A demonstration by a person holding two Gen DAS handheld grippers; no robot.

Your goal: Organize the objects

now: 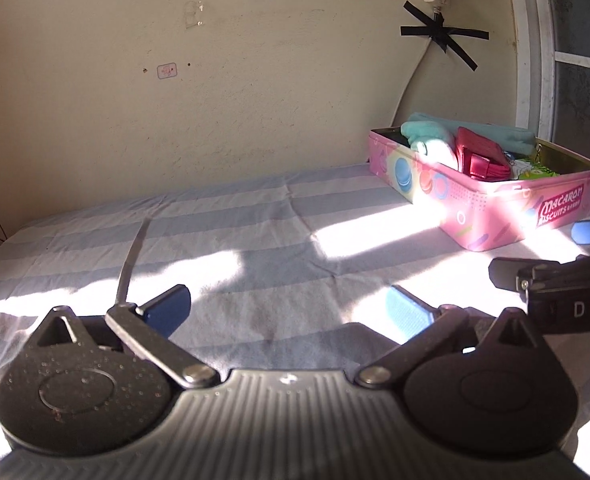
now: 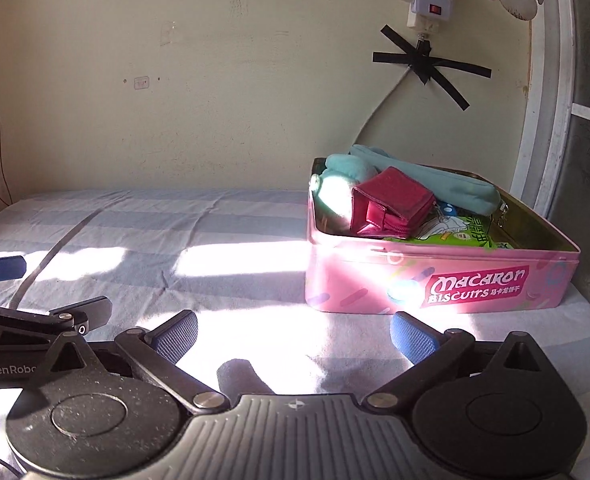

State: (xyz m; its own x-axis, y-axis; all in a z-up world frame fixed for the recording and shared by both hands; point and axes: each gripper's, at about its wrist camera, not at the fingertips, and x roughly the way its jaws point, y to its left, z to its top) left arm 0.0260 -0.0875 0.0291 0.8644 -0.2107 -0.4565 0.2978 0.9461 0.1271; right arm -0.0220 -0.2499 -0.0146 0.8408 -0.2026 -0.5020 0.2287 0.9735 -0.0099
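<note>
Both tools spread wide, nothing btwn the jaws of either.

Left tool (image 1: 289, 310): blue pads apart over bare striped sheet (image 1: 223, 248), which covers a bed or mattress (can't tell which) against a cream wall (image 1: 255, 80). No contact w/ any object. Right tool's black body shows at the right edge of the left wrist view, w/ one of its blue pads just beyond.

Right tool (image 2: 295, 338): pads also wide, hovering over the sheet just in front of the pink Macaron Biscuits tin (image 2: 439, 280). Not touching the tin. Left tool's black arm pokes in at the left edge of this view.

Tin sits at the far right of the bed, near the wall & a white window frame (image 2: 551, 100). Lid off, tin open. Inside:
- red wallet (image 2: 391, 206), tilted, resting on top of the other items
- light blue plush toy (image 2: 345, 178) at the back-left corner
- teal pouch (image 2: 451, 192) along the back, w/ a metal clip at its right end
- green printed packet (image 2: 459, 234) lying flat under the wallet

Strong sun patches on the sheet & on the tin's front. On the wall above the tin: white power strip (image 2: 429, 4) w/ a red switch, its cable held by crossed black tape (image 2: 429, 64).
</note>
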